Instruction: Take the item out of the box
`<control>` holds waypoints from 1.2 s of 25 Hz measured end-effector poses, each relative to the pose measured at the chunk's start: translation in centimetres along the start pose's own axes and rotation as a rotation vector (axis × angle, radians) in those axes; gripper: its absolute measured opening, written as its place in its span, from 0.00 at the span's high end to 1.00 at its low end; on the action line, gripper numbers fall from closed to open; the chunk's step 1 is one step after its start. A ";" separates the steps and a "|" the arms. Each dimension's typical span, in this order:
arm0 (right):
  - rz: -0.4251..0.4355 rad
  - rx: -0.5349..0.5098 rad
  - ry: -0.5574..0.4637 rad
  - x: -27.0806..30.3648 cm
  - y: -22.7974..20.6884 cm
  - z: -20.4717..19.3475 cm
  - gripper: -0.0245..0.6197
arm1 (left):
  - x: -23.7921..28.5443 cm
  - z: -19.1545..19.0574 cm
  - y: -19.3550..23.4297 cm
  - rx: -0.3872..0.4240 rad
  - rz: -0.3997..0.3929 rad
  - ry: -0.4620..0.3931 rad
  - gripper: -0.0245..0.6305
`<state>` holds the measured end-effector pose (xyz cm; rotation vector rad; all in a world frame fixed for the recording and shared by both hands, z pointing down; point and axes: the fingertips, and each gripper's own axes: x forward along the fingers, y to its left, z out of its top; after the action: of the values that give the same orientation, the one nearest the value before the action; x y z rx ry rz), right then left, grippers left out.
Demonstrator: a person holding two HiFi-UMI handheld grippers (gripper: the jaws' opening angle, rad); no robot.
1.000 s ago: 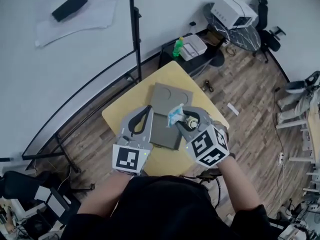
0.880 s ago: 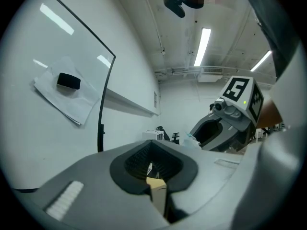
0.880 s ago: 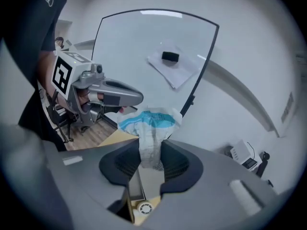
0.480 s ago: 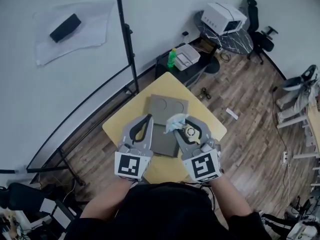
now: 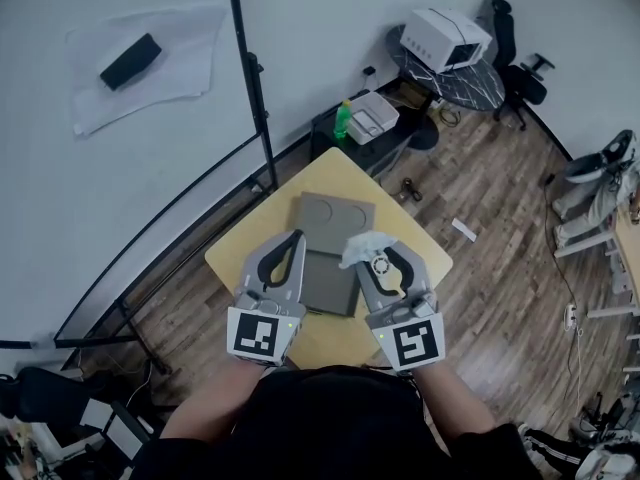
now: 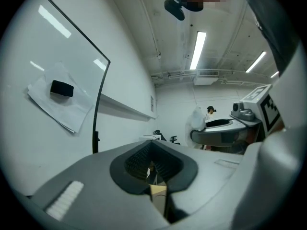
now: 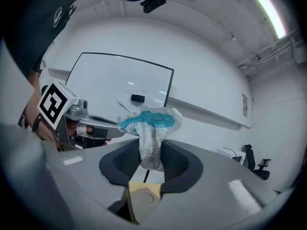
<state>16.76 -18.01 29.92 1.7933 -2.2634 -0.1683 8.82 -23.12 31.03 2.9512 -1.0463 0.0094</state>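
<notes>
A grey box [image 5: 322,280] lies on the yellow table [image 5: 412,244], its lid [image 5: 336,212] folded open beyond it. My right gripper [image 5: 371,255] is held above the box's right side, shut on a crumpled white and teal packet [image 5: 363,247]. In the right gripper view the packet [image 7: 151,128] stands up out of the gripper [image 7: 152,163], pinched between its dark pads. My left gripper [image 5: 296,239] is over the box's left side, shut, with nothing between its jaws [image 6: 154,174]. The left gripper view also catches the packet [image 6: 197,119] off to the right.
A whiteboard fills the left, with a black eraser [image 5: 130,61] on a paper sheet and a dark stand pole [image 5: 250,98]. Past the table are a green bottle [image 5: 343,120], a white device [image 5: 446,38] on a round table, and office chairs on the wooden floor.
The right gripper has rolled so its marker cube faces up and has lifted the packet a little higher over the box. The left gripper has stayed almost where it was.
</notes>
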 end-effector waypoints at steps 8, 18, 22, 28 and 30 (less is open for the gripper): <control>-0.090 0.200 -0.128 -1.2 -2.1 0.0 0.78 | -0.3 0.9 -0.2 0.007 0.000 -0.023 0.96; -0.118 0.300 -0.082 -1.5 -2.3 -2.9 0.78 | -1.0 1.1 -0.6 -0.002 0.001 -0.028 0.96; -0.121 0.292 -0.084 -1.5 -2.2 -2.9 0.79 | -1.2 1.0 -0.6 -0.007 0.004 -0.028 0.96; -0.130 0.293 -0.093 -1.7 -2.3 -2.8 0.79 | -1.4 1.2 -0.2 -0.002 0.013 -0.050 0.96; -0.131 0.290 -0.095 -1.7 -2.3 -2.7 0.79 | -1.4 1.3 -0.1 0.003 0.015 -0.070 0.96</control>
<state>19.96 -16.73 31.75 2.1216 -2.3347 0.0570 7.79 -22.17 29.69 2.9663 -1.0772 -0.0933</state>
